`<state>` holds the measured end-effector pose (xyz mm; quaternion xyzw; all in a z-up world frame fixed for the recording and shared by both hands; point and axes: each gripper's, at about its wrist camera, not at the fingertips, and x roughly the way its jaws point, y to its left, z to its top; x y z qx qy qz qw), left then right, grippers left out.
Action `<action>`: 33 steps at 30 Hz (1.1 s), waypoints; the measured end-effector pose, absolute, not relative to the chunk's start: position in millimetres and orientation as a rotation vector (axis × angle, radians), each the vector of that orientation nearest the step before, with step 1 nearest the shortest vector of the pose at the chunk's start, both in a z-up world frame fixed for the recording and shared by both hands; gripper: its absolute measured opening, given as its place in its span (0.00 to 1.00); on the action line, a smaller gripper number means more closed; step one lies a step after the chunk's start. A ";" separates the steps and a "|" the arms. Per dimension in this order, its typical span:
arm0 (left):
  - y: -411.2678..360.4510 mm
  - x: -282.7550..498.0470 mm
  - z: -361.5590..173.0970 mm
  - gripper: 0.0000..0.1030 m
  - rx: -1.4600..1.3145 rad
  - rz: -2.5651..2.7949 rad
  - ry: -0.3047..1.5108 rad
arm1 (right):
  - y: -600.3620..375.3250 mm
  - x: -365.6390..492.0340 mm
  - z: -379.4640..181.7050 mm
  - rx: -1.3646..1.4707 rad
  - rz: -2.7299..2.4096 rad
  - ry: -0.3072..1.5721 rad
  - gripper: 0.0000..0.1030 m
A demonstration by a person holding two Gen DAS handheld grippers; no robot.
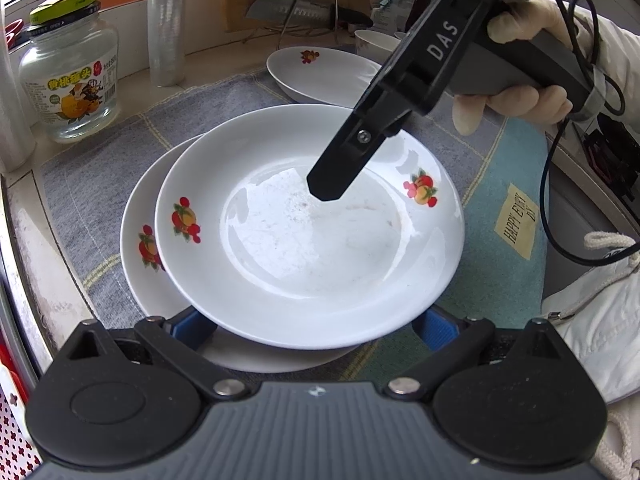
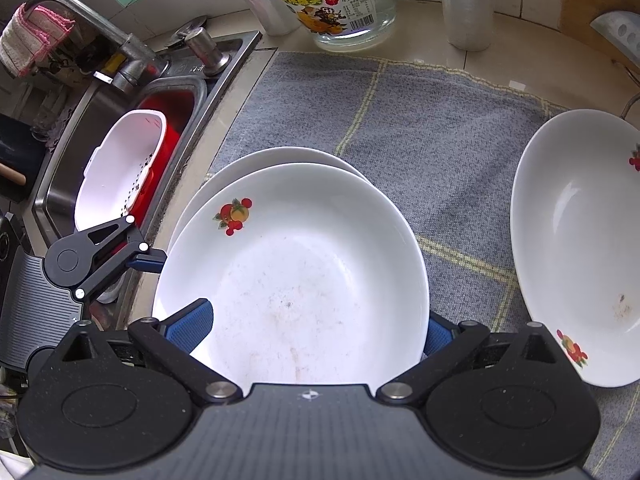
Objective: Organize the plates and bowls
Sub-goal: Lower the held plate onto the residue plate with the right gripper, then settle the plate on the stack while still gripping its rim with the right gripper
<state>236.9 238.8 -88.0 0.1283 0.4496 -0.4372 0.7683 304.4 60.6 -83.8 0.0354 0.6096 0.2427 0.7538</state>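
Note:
Two white plates with fruit prints are stacked on a grey cloth [image 2: 400,120]. The upper plate [image 1: 304,240] [image 2: 296,280] sits off-centre on the lower plate [image 1: 140,272] [image 2: 272,158]. My left gripper [image 1: 314,330] is open, and its blue pads are half hidden under the upper plate's near rim. One of its fingers [image 2: 148,261] reaches that rim in the right wrist view. My right gripper [image 2: 312,332] is open astride the same plate, with one pad [image 2: 188,328] over the plate and the other behind its rim. A third plate [image 1: 324,72] [image 2: 576,240] lies apart.
A glass jar [image 1: 72,72] [image 2: 340,4] and cling-film rolls [image 1: 164,20] stand at the counter's back. A sink [image 2: 60,184] holds a white colander [image 2: 120,168]. A knife rack [image 1: 304,12] and small bowl [image 1: 376,44] stand behind the third plate. A gloved hand [image 1: 520,100] holds the right gripper.

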 end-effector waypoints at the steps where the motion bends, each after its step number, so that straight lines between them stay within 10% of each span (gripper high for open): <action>1: 238.6 236.6 -87.9 0.98 0.280 -0.948 0.976 | 60.3 304.3 -83.6 0.078 0.529 1.331 1.00; 33: 222.2 242.1 -84.1 0.99 0.342 -0.858 1.061 | 56.7 296.7 -75.3 0.080 0.498 1.337 1.00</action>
